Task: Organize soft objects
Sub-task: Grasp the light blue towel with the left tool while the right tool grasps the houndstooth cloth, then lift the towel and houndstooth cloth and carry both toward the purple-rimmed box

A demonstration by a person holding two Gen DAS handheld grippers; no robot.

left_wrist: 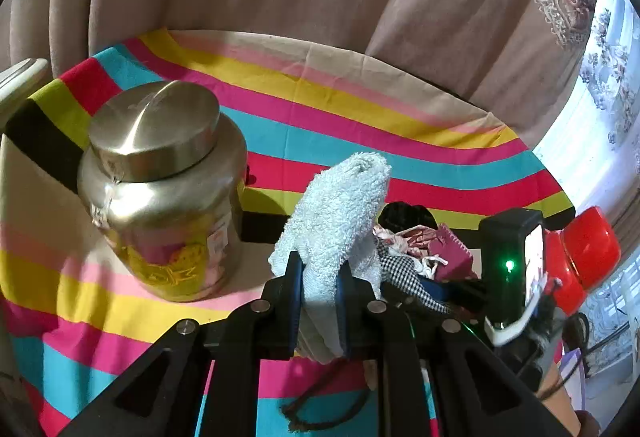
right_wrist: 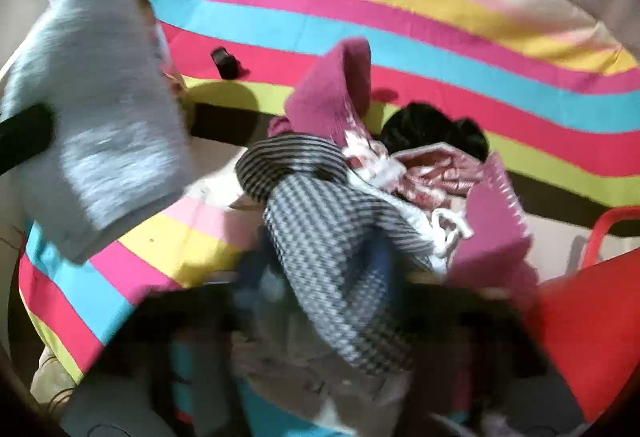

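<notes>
Clamped between the left tool's (left_wrist: pixel 320 301) jaws, the pale blue towel (left_wrist: pixel 340 209) could brush the steel jar (left_wrist: pixel 160 193) beside it, while the blurred right tool (right_wrist: pixel 320 301), state unclear, may snag the checked cloth (right_wrist: pixel 332 249) draped over it.

Pale blue towel (left_wrist: pixel 340 205), black-and-white checked cloth (right_wrist: pixel 340 257), rainbow-striped tablecloth (left_wrist: pixel 360 125).

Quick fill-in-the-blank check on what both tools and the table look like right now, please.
1. The left tool is shut on a pale blue ____.
2. The lidded metal ____ stands on the striped cloth.
3. The checked cloth before the right tool is black and ____.

Missing: towel; jar; white
</notes>
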